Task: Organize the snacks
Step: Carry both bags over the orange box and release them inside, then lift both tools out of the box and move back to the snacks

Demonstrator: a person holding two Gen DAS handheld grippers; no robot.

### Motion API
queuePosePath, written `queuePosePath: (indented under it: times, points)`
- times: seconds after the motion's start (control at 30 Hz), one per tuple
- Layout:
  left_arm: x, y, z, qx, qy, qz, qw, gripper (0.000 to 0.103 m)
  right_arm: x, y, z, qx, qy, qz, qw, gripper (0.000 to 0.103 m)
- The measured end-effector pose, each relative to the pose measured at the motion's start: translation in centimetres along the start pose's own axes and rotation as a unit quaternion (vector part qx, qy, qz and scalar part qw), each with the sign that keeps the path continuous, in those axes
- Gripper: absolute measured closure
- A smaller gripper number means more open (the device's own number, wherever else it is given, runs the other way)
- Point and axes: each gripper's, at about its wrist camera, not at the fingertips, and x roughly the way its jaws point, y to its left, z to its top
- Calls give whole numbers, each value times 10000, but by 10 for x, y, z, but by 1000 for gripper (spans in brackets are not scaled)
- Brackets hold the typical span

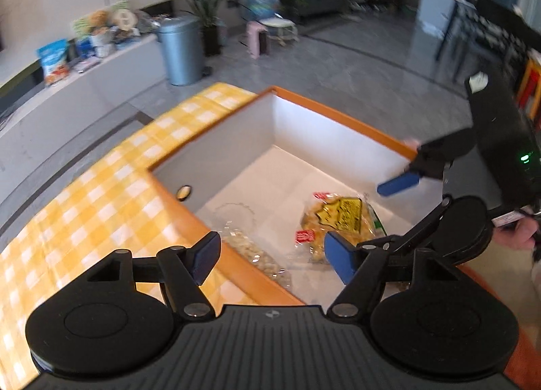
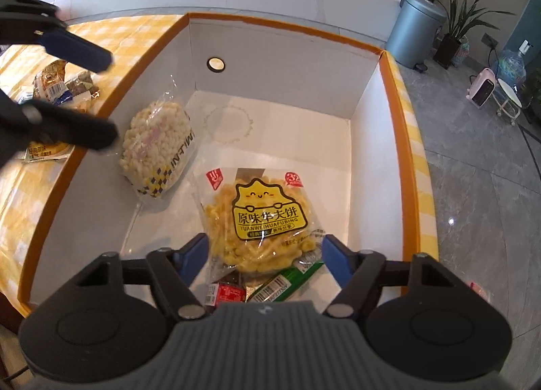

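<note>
The landmark is the white cardboard box with an orange rim [image 2: 392, 92], standing on the table with a yellow-and-white checked cloth [image 1: 101, 194]. Inside it, the clear packet of yellow crisps with a smiling cartoon label [image 2: 263, 221] lies flat on the floor near the front wall, overlapping a green wrapper [image 2: 287, 283] and a small red sachet [image 2: 230, 293]. A clear bag of pale puffed snacks [image 2: 155, 140] leans against the box's left wall.

The right claw [image 2: 265, 263] hangs over the crisp packet's near edge, its blue pads apart on either side and not pressing it. The left claw [image 1: 270, 260] is also apart and empty, above the box's left rim.

More wrapped snacks [image 2: 61, 89] wait on the cloth outside the left wall. The step seems to be fetching one: swing the left claw clear of the rim, pinch a packet by its sealed edge, and lay it flat in the bare back corner.
</note>
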Motion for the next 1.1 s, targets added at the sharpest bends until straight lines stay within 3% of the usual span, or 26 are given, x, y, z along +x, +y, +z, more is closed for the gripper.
queuePosePath:
  times: [0.17,0.27,0.33,0.37,0.5,0.53,0.77,0.87,1.0,1.1]
  points:
    - [-18,6,-14,-359,-240,237,9988,20,13,-3,7,206,199,220,9993,22]
    - [-29,7,-26,-505,-378,456,9970,20,22,7,11,73,311,275,9991,24]
    - [-35,11,-33,-669,-410,489,9957,20,26,15,12,-103,357,147,9992,47]
    - [-36,12,-37,-764,-406,501,9950,20,27,18,13,-158,368,111,9991,49]
    - [-38,22,-48,-1183,-333,555,9909,20,24,22,17,-91,327,295,9990,79]
    - [-38,23,-50,-1273,-308,550,9899,20,22,23,19,-91,285,317,9990,90]
    - [-39,28,-69,-1599,-184,451,9859,20,24,39,23,-63,305,764,9966,95]
    - [-41,29,-75,-1696,-186,422,9844,20,32,47,22,24,407,958,9946,103]
    - [-42,27,-81,-1792,-179,368,9830,20,33,56,17,70,564,1322,9896,103]
    - [-42,22,-84,-1811,-192,333,9827,20,29,67,16,-100,528,1220,9911,97]
